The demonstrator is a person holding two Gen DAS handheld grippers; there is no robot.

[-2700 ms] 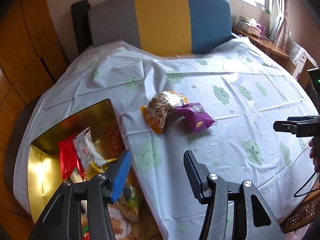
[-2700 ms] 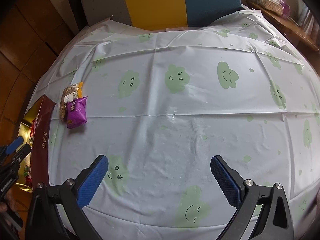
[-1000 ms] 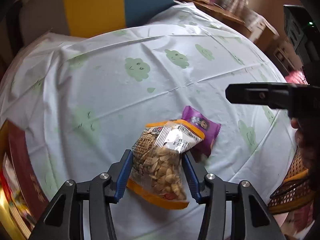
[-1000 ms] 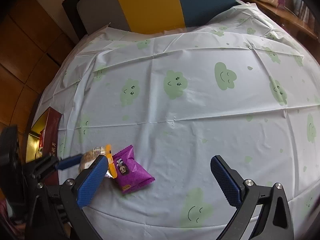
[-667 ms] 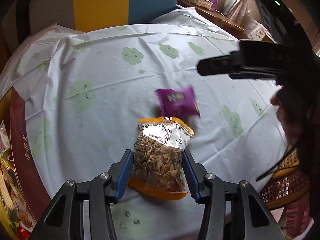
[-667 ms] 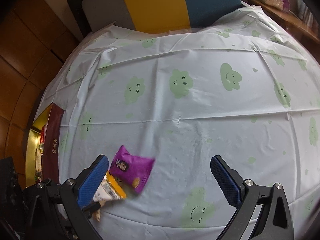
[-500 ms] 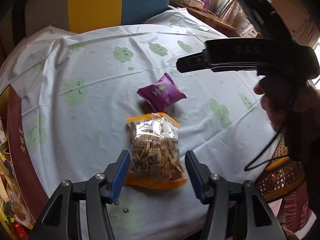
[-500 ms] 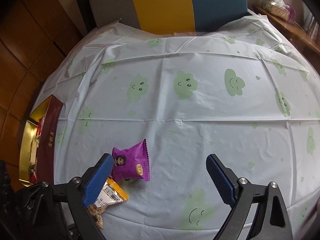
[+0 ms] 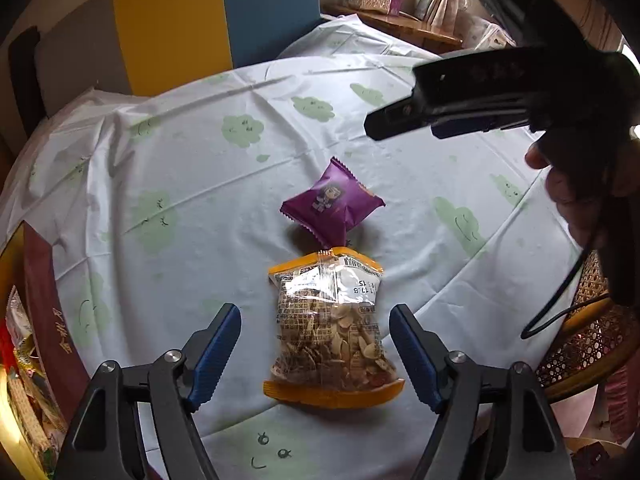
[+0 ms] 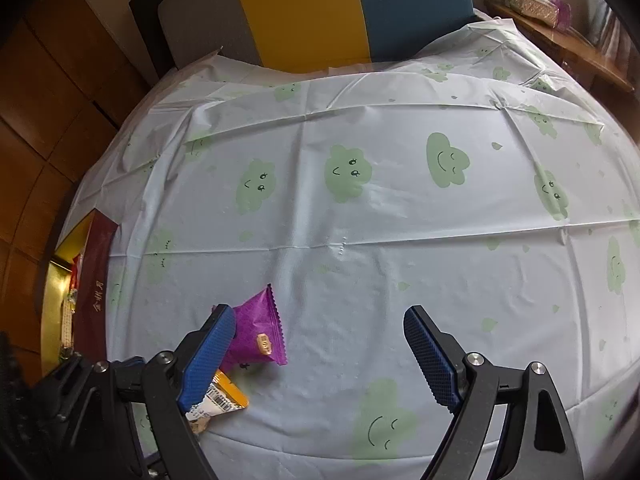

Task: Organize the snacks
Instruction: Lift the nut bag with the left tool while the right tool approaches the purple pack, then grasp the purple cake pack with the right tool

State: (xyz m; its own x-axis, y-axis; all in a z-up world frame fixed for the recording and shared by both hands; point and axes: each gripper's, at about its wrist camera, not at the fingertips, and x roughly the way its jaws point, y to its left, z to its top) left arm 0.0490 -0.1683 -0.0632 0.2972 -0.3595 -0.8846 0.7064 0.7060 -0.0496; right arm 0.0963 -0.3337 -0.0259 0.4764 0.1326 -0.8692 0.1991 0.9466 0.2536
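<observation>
Released a moment ago, the seed packet is now lying flat on the cloud-print tablecloth, low in the centre of my left wrist view, where a second back my left gripper was pinching it. That gripper's jaws are opening wide, the packet lying between the blue pads but touching neither. The purple snack pouch is sitting just beyond the packet's orange top edge, at mid-frame, its corner all but meeting the packet; a second ago it was tucked partly behind the packet.

In the right wrist view, my right gripper is hovering over the cloth with its jaws closing, though they are standing wide apart with only bare tablecloth between them. The purple snack pouch is showing just right of the left-hand pad, at lower left of the frame, and a corner of the seed packet is peeking out below that pad.

A maroon-and-gold gift box holding more wrapped snacks is sitting at the far left edge of the left wrist view. The right gripper and the hand carrying it are filling that view's upper right.
</observation>
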